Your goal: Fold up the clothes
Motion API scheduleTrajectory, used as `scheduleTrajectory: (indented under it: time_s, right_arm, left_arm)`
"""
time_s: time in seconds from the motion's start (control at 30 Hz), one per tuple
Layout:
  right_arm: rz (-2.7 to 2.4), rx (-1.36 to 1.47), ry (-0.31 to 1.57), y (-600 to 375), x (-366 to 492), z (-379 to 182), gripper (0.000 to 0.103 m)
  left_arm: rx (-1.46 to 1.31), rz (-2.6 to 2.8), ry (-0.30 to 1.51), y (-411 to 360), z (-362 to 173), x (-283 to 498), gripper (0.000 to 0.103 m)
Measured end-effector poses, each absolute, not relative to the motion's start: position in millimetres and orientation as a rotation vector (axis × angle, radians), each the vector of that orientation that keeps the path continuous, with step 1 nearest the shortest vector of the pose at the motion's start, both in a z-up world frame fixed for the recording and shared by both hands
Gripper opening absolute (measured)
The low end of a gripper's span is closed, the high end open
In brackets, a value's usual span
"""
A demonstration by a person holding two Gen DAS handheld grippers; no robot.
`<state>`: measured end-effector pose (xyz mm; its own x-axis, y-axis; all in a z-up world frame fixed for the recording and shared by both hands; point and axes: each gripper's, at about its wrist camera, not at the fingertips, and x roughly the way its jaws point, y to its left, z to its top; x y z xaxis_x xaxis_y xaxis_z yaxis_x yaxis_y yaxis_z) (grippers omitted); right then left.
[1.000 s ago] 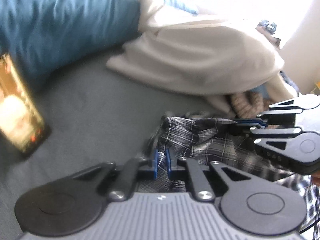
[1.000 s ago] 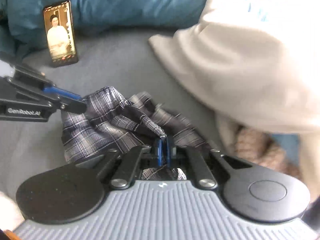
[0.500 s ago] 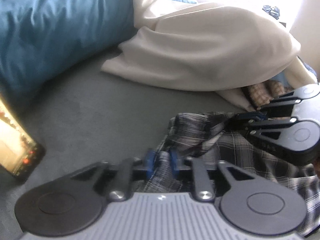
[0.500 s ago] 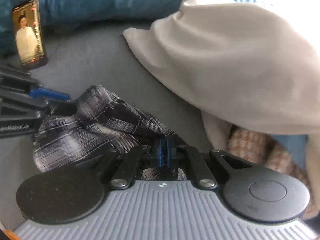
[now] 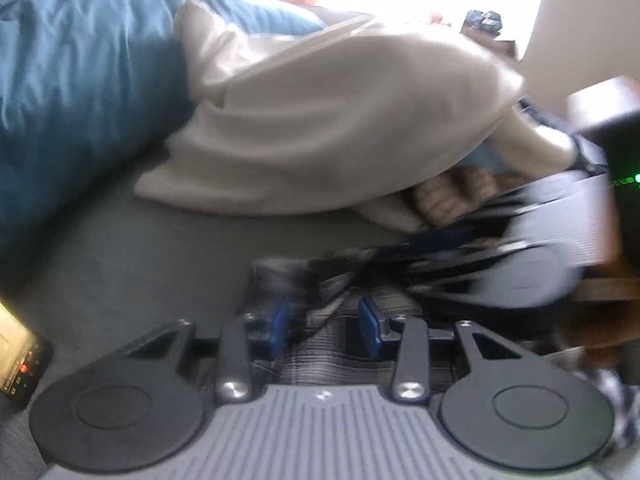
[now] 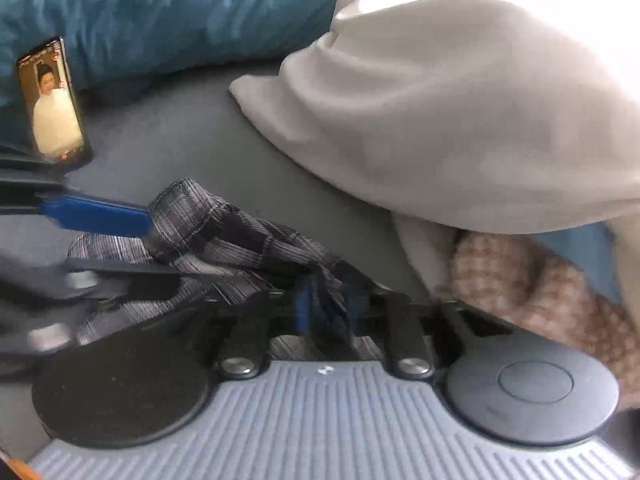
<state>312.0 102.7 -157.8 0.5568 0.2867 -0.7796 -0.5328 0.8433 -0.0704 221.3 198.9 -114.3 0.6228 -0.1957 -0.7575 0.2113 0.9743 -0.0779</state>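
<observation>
A dark plaid garment [image 5: 316, 364] lies bunched on the grey sheet [image 5: 132, 264]. My left gripper [image 5: 324, 322] is open, its blue pads spread apart with a ridge of plaid cloth between them. In the right wrist view the same plaid garment [image 6: 224, 236] runs from the left gripper [image 6: 148, 244] across to my right gripper [image 6: 326, 306]. The right gripper's fingers are blurred and stand slightly apart, open, with cloth still between them. In the left wrist view the right gripper [image 5: 400, 256] is a motion-blurred shape at the garment's far end.
A cream pillow or cover [image 5: 340, 128] lies just behind the garment, with a tan checked cloth [image 6: 520, 280] tucked under it. A blue duvet [image 5: 72, 92] fills the back left. A lit phone [image 6: 54, 108] leans against the duvet on the sheet.
My left gripper has gone from shut on the plaid cloth to open. The right gripper's fingers have parted a little. Both grippers have moved closer together over the garment.
</observation>
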Motion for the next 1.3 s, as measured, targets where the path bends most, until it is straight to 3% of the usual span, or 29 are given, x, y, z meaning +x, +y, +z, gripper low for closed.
scheduleTrajectory:
  time_s: [0.17,0.7,0.73,0.8,1.07,1.3]
  right_arm:
    - [0.506,-0.333,0.842,68,290,-145,0.029]
    - [0.493,-0.423,1.000,5,270,-170,0.027]
    - [0.498,-0.429,1.005,5,271,-174,0.025]
    - [0.515,-0.410,1.008,3,272,-176,0.004]
    - [0.434,-0.485,0.857,-1,271,-138,0.003]
    - [0.374,-0.388,0.883,-10,291,-155,0.004]
  left_arm:
    - [0.012,-0.159,0.892,198,-127,237,0.039]
    - [0.037,-0.100,0.928,189,-141,251,0.050]
    - [0.037,-0.097,0.930,189,-141,251,0.050]
    - [0.035,-0.090,0.934,189,-141,252,0.050]
    - [0.037,-0.082,0.937,188,-141,254,0.050]
    - [0.046,-0.067,0.946,186,-144,254,0.053]
